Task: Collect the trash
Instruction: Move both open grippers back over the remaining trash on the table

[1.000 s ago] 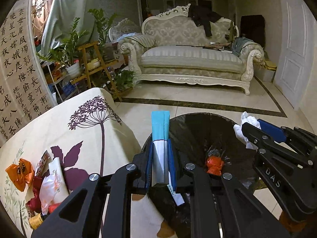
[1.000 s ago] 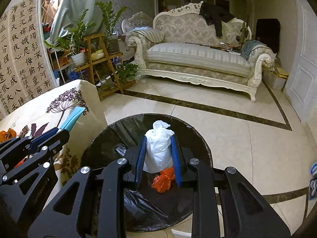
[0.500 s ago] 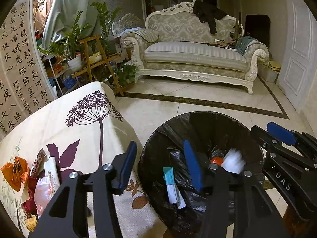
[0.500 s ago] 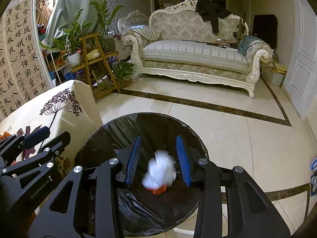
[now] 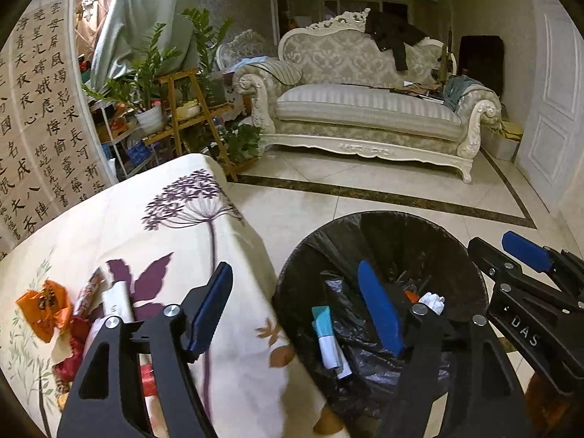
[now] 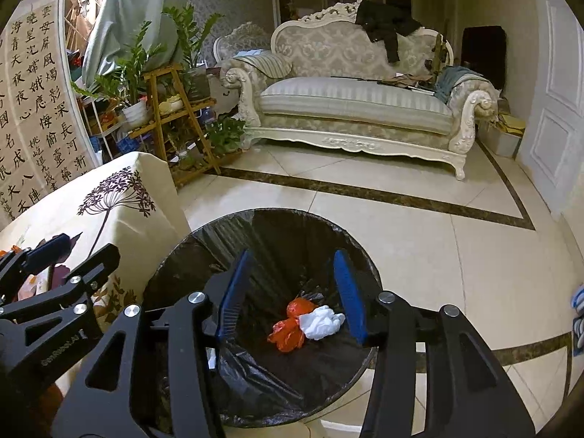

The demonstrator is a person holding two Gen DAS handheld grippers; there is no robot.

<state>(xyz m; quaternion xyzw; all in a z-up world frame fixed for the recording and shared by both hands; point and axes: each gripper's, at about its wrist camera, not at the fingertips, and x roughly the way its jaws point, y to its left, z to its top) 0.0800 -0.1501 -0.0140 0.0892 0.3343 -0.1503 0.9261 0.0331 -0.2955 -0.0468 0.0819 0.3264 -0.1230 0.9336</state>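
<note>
A round bin lined with a black bag (image 5: 387, 230) (image 6: 292, 226) stands on the floor beside the table. Inside it lie a teal-and-white wrapper (image 5: 326, 335), a crumpled white tissue (image 6: 321, 323) (image 5: 432, 301) and an orange wrapper (image 6: 290, 328). My left gripper (image 5: 295, 303) hangs over the bin's left rim, its jaws opening with nothing between them. My right gripper (image 6: 292, 281) hovers above the bin, jaws opening and empty, with the tissue far below them. More trash (image 5: 47, 310), orange and red wrappers, lies on the flowered tablecloth (image 5: 146, 226).
A cream sofa (image 5: 365, 109) with clothes stands across the tiled floor (image 6: 438, 255). A wooden plant stand (image 5: 189, 109) with pots is at the left, a calligraphy screen (image 5: 33, 127) behind the table. A white door (image 6: 558, 109) is on the right.
Both grippers opened. The teal-and-white wrapper dropped from the left one and the white tissue from the right one; both now lie in the bin.
</note>
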